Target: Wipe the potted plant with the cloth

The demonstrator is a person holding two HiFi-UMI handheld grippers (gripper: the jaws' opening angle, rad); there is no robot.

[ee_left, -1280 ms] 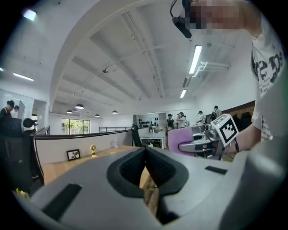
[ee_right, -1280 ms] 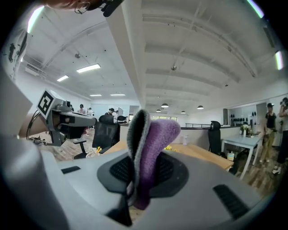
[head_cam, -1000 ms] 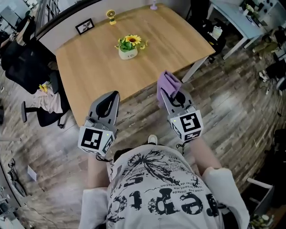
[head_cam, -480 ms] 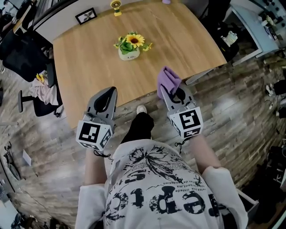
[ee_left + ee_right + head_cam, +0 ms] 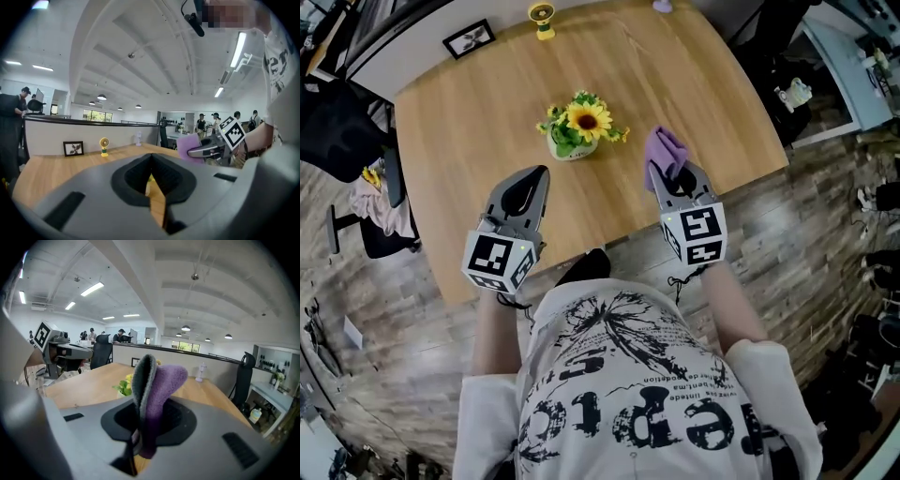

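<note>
The potted plant, a sunflower in a small white pot, stands near the middle of the wooden table. My left gripper is shut and empty, hanging over the table just front-left of the plant. My right gripper is shut on a folded purple cloth, which sticks up past its tips to the right of the plant. In the right gripper view the cloth rises between the jaws, with the plant behind it to the left. The left gripper view shows its jaws closed together.
A framed picture and a small yellow fan stand along the table's far edge. A dark office chair with clothes is left of the table. A white desk stands at the upper right. The floor is wood planks.
Both grippers have moved forward from over the floor to over the table, close to the plant. The cloth stays clamped in the right gripper.
</note>
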